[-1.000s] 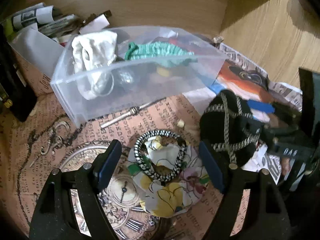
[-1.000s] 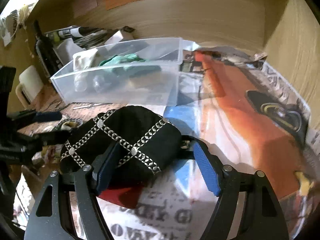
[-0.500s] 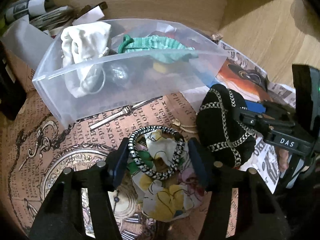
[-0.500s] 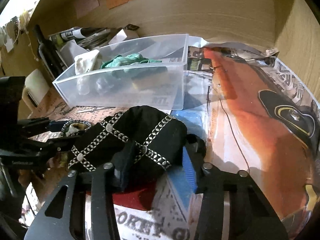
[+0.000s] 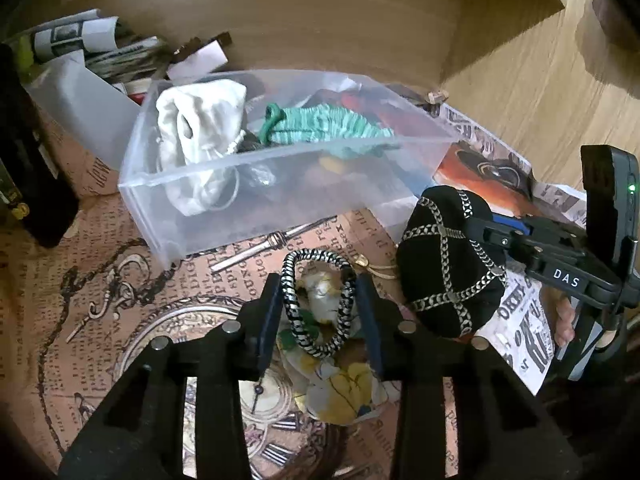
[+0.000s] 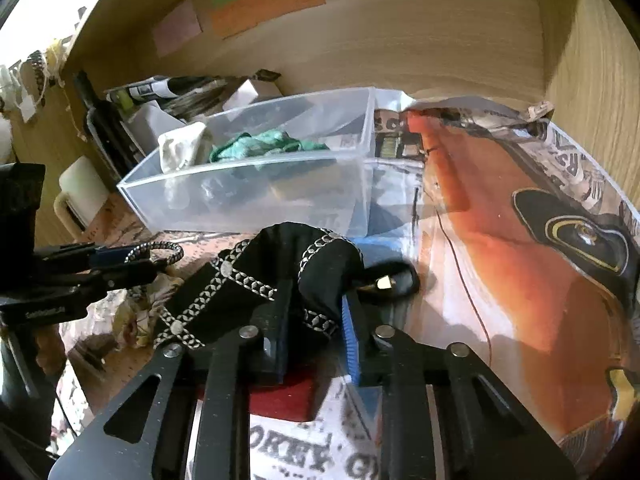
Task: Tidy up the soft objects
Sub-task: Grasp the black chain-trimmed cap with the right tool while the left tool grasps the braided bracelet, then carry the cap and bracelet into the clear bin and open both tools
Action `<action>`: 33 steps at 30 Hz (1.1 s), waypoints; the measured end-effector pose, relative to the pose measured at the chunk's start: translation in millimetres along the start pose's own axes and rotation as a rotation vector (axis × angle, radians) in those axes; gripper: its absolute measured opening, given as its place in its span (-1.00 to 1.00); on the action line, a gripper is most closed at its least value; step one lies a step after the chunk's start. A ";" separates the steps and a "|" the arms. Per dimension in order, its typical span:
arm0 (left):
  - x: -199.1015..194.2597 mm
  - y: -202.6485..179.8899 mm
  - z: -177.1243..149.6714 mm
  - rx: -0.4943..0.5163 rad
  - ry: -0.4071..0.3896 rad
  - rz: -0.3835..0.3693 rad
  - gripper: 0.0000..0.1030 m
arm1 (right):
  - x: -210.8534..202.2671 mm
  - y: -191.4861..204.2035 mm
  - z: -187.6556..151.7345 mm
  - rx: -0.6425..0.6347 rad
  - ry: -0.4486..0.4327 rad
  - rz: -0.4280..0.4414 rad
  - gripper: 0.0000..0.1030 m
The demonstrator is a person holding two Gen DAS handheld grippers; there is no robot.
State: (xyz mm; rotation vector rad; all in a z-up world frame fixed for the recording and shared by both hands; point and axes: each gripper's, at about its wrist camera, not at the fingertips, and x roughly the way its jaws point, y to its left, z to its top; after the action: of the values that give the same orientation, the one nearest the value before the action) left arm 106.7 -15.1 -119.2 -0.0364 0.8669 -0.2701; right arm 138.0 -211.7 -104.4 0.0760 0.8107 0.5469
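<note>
A clear plastic bin [image 5: 256, 216] holds a white cloth [image 5: 200, 128] and a green knit piece [image 5: 324, 128]; the bin also shows in the right wrist view [image 6: 280, 196]. My left gripper [image 5: 318, 304] is shut on a black-and-white braided band [image 5: 316, 300] that lies on a floral cloth [image 5: 340, 384]. My right gripper [image 6: 314, 320] is shut on a black pouch with silver chain trim [image 6: 272, 276], which also shows in the left wrist view [image 5: 448, 264] beside the bin.
Printed paper [image 5: 100, 312] covers the table. Rolled papers and clutter [image 5: 100, 52] lie behind the bin against a wooden wall [image 6: 400, 32]. A dark bottle [image 6: 104, 124] stands at the left. A thin metal pin [image 5: 272, 240] lies before the bin.
Both grippers have closed: the left onto the braided band, the right onto the black pouch. The pouch has bunched up between the right fingers.
</note>
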 end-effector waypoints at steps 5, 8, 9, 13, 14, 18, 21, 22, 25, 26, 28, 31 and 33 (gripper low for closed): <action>-12.2 2.5 3.9 -0.009 -0.038 0.002 -0.50 | -8.5 6.3 2.8 -0.018 -0.038 0.001 -0.66; -17.8 2.2 6.0 -0.010 -0.058 0.001 -0.60 | -15.2 11.2 5.1 -0.032 -0.068 -0.001 -0.67; -19.4 2.6 6.7 -0.011 -0.063 0.003 -0.68 | -16.7 12.1 5.6 -0.036 -0.075 -0.003 -0.67; -25.5 3.5 9.2 -0.016 -0.079 0.000 -0.73 | -26.6 17.1 10.8 -0.052 -0.109 -0.002 -0.68; -28.7 3.9 10.0 -0.018 -0.088 0.000 -0.73 | -30.6 18.9 13.0 -0.056 -0.125 -0.002 -0.68; -40.5 5.1 13.9 -0.022 -0.131 -0.001 -0.83 | -43.7 24.3 22.0 -0.073 -0.174 0.005 -0.68; -49.1 5.6 17.9 -0.022 -0.159 0.001 -0.83 | -52.1 28.5 28.1 -0.083 -0.210 0.008 -0.68; -52.3 5.8 19.8 -0.021 -0.169 0.002 -0.83 | -55.4 30.1 30.9 -0.085 -0.226 0.011 -0.68; -60.8 6.6 27.9 -0.023 -0.202 0.001 -0.83 | -63.2 32.7 39.5 -0.089 -0.267 0.017 -0.68; -63.7 6.6 30.5 -0.022 -0.212 0.001 -0.83 | -64.9 33.7 41.8 -0.091 -0.279 0.017 -0.68; -69.5 5.7 37.5 -0.019 -0.238 0.006 -0.83 | -68.2 35.1 50.0 -0.093 -0.307 0.018 -0.68; -75.6 6.4 47.6 -0.013 -0.283 0.018 -0.83 | -70.5 36.1 63.3 -0.096 -0.346 0.013 -0.68; -76.9 7.4 57.2 -0.015 -0.303 0.025 -0.83 | -68.9 37.6 70.9 -0.098 -0.366 0.007 -0.68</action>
State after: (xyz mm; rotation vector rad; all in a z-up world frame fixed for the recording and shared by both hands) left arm 104.3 6.8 -25.6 -0.0784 0.5676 -0.2281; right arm 133.2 -203.3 1.0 0.0855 0.4265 0.5579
